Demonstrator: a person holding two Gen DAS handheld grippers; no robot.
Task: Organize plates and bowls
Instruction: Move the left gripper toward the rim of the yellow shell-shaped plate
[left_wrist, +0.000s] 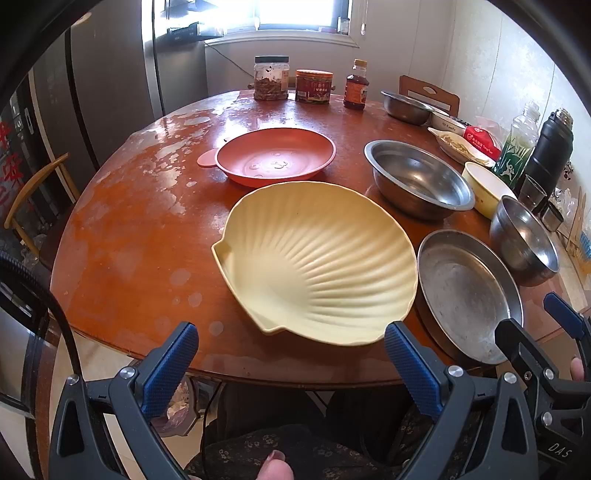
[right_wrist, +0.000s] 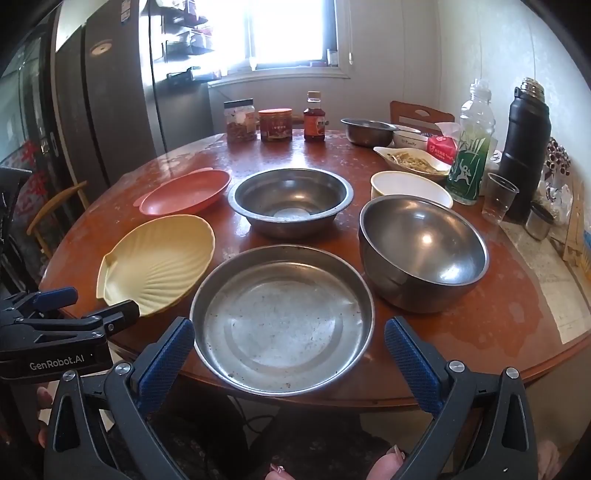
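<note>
A cream shell-shaped plate lies near the front edge of the round wooden table; my left gripper hangs open just before it, holding nothing. Behind it sits a pink plate. My right gripper stands open at the near rim of a flat steel plate, jaws wide and empty. A deep steel bowl is to the right, a wide steel bowl behind, and a cream bowl further back. The shell plate and pink plate lie left.
At the back stand jars, a sauce bottle, a small steel bowl and a dish of food. On the right are a plastic bottle, a black flask and a clear cup. A chair stands left.
</note>
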